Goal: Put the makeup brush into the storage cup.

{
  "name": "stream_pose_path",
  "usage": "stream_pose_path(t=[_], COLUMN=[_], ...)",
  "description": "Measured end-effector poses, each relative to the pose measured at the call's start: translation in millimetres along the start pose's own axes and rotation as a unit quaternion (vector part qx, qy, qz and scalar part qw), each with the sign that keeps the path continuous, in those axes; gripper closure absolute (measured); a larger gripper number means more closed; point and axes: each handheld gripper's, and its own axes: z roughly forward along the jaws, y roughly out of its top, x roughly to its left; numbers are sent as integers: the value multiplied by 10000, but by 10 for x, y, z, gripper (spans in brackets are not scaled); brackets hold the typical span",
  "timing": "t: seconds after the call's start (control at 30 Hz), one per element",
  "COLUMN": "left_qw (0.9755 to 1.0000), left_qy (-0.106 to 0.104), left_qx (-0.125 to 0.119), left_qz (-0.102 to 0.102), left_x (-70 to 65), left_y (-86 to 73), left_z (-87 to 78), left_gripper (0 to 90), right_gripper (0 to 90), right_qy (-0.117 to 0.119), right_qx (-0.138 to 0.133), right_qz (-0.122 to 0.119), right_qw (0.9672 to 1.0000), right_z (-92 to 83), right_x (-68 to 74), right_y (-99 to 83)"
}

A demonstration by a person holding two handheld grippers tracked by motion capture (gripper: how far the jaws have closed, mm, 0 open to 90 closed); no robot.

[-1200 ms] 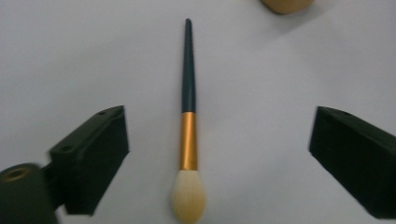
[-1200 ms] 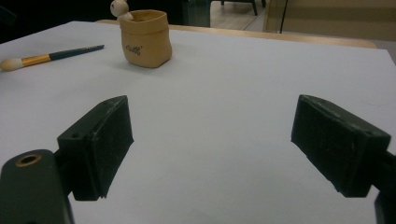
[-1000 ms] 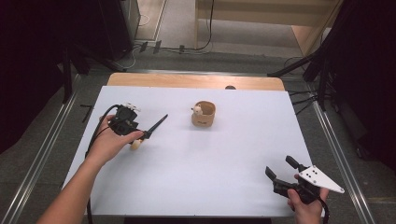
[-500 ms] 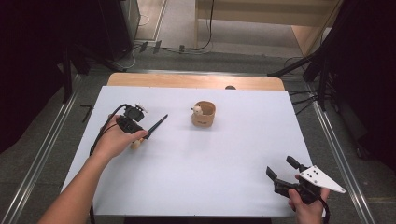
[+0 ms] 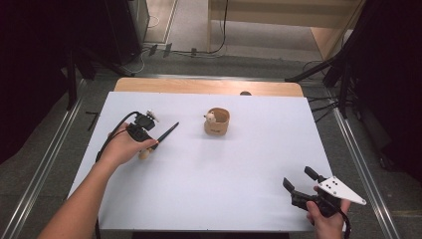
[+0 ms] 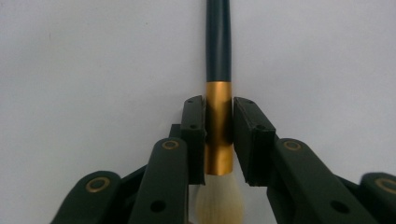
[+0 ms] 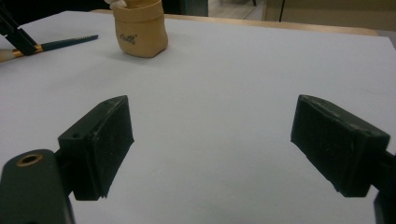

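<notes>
Tongs in my left hand (image 6: 218, 122) have just been closing and now pinch the brush (image 6: 218, 60) by its gold band, left of the pouch (image 5: 217, 122); I should lift level. Right tongs (image 7: 247, 140) gape, idle.

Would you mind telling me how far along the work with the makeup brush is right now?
Done: the left tongs have just closed on the makeup brush at its gold band, with the brush lying on the white table. In hand: that grip. Left: probably lifting it and carrying it to the tan pouch. The right tongs are open, holding nothing.
</notes>
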Motion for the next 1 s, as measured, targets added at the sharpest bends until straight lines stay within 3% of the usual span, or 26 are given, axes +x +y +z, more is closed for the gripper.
stream_pose_path(t=[0.17, 0.3, 0.5, 0.63, 0.9, 1.0], left_qw=[9994, 9992, 9994, 9994, 9989, 9986], left_qy=[219, 257, 113, -175, -174, -214], left_qx=[154, 193, 174, 206, 156, 154], left_qz=[228, 252, 264, 231, 411, 464], left_x=[-71, -84, -46, -19, -99, -124], left_y=[30, 44, 40, 32, 33, 26], left_z=[3, 5, -5, -24, -163, -241], left_gripper=[780, 785, 789, 789, 789, 789], right_gripper=[140, 139, 139, 143, 164, 187], right_qy=[-2, 13, -28, -4, 99, 239], right_qx=[18, 30, 6, 2, 95, 66], right_qz=[-14, -28, -35, -45, -264, -479], right_qw=[10000, 10000, 10000, 10000, 9996, 9985], right_z=[-2, 1, 2, 10, 53, 60], right_x=[10, 15, 21, 37, 169, 269], right_y=[3, 1, 2, 12, 66, 131])
